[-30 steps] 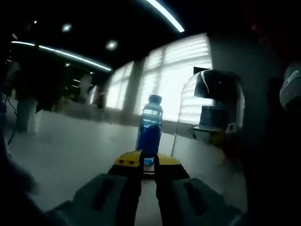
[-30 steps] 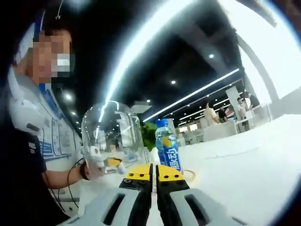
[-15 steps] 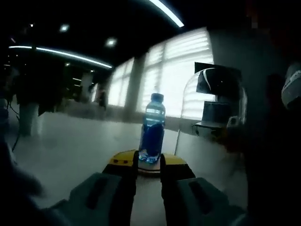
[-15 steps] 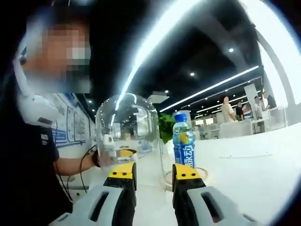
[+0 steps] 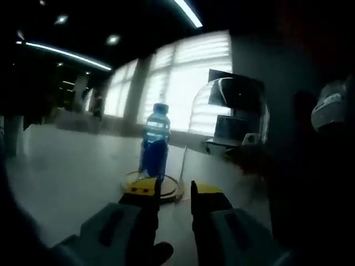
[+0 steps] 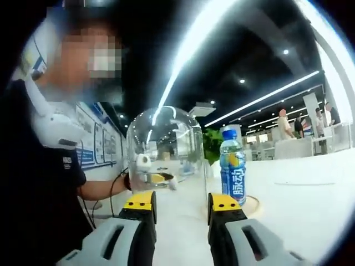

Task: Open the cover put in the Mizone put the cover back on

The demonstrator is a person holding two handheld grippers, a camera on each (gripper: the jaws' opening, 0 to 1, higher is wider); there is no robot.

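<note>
Mizone bottle (image 6: pixel 233 166) standing on round base (image 5: pixel 166 185), centre frame | clear cover (image 6: pixel 165 149) standing off to the side, leaving access | left gripper (image 5: pixel 173 188) jaws gaping narrowly, gripping nothing | right gripper (image 6: pixel 180 200) jaws spread wide, carrying nothing, facing cover for regrasp.

Blue Mizone bottle (image 6: pixel 233 172) with a blue cap and yellow on its label. Clear glass cover (image 6: pixel 165 149). White bench (image 6: pixel 310 194), and yellow-tipped black jaws on the right tool (image 6: pixel 180 202).

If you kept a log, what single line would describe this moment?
bottle: upright on round base | dome cover: off, beside bottle | left tongs: open | right tongs: open
</note>
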